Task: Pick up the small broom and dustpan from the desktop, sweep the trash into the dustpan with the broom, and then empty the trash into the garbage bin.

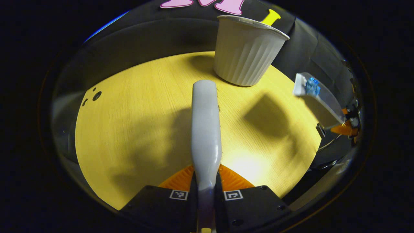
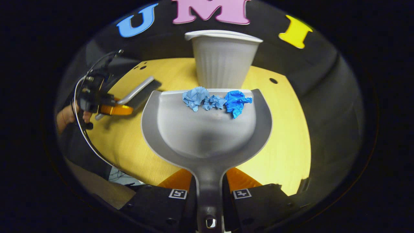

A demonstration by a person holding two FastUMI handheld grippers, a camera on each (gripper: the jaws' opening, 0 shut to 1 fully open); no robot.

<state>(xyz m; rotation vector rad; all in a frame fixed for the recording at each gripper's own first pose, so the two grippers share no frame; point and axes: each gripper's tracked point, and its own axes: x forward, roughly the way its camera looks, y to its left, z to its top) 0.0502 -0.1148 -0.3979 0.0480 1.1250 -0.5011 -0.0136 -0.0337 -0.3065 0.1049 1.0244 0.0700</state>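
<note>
My left gripper (image 1: 206,186) is shut on the grey broom's handle (image 1: 205,129), which points forward over the yellow tabletop (image 1: 136,123). My right gripper (image 2: 209,184) is shut on the handle of the grey dustpan (image 2: 207,129), held level above the table. Three crumpled blue paper scraps (image 2: 216,102) lie at the dustpan's front lip. The white ribbed garbage bin (image 2: 223,61) stands just beyond that lip. In the left gripper view the bin (image 1: 246,51) is ahead to the right, and the dustpan (image 1: 318,100) with blue scraps hangs at the far right. The right gripper view has the broom (image 2: 137,92) at left.
A hand (image 2: 69,118) holds the left gripper with a cable looping around it. Small dark holes (image 1: 96,95) mark the tabletop near its left side. The black cloth wall rises behind the bin. The table edge (image 2: 106,166) runs close at the lower left.
</note>
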